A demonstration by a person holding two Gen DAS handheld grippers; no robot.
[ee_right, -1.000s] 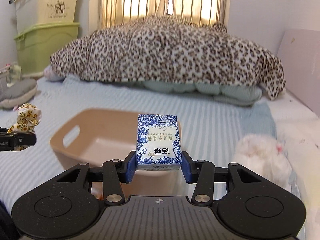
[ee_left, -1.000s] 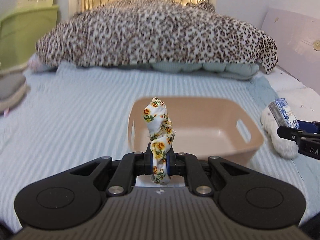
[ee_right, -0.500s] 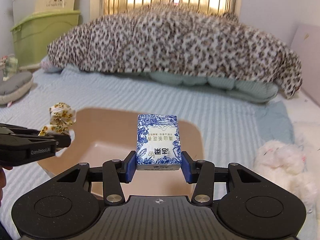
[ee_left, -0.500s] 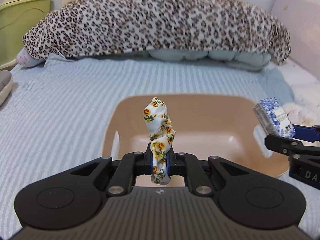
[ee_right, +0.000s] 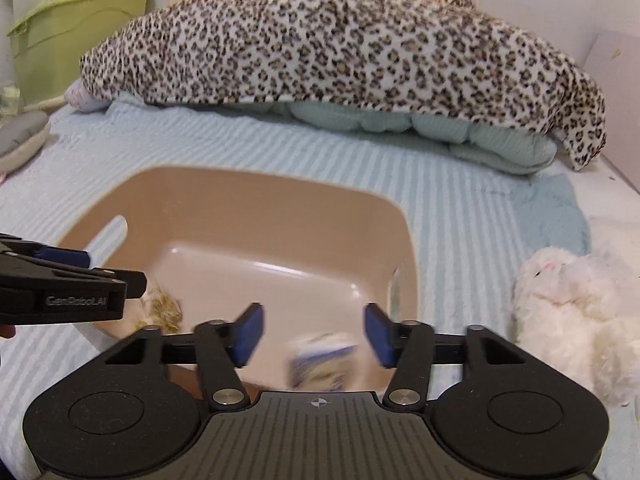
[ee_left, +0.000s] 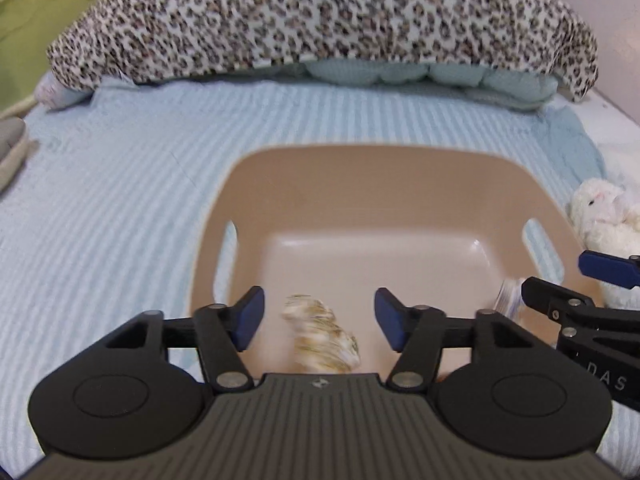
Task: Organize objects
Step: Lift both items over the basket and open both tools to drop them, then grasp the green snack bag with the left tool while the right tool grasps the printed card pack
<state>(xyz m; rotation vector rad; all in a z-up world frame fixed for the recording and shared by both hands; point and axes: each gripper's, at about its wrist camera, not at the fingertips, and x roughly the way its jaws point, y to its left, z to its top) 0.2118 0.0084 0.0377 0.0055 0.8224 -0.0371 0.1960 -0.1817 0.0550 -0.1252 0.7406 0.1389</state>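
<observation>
So, the floral cloth bundle (ee_left: 320,336) is caught as a motion-blurred smear just below the left claw (ee_left: 318,320), low inside the tan basket (ee_left: 400,168), and the blue-and-white tissue pack (ee_right: 320,358) is blurred the same way under the right claw (ee_right: 314,330), near the basket's right wall. Both claws are spread wide with nothing pinched between the blue pads, so both items are probably being dropped in right at this moment; whether either has actually touched the basket floor can't be told through the blur. The cloth bundle is judged to be soft and very light, so it could be pinched pretty much anywhere on a bunched fold, though it'll flop. The tissue pack looks squishy with a slick wrapper, so it's best squeezed across its narrow sides, not too hard. The basket itself looks like rigid plastic, with cut-out handles in the side walls where it could be grabbed. It's sitting on the bed's striped blue sheet (ee_left: 120,184). A white plush toy (ee_right: 576,312) is lying just beside the basket's right side, likely the next thing to be sorted; it should be fluffy and easy to pinch. A leopard-print blanket (ee_right: 340,48) is piled at the far end.
</observation>
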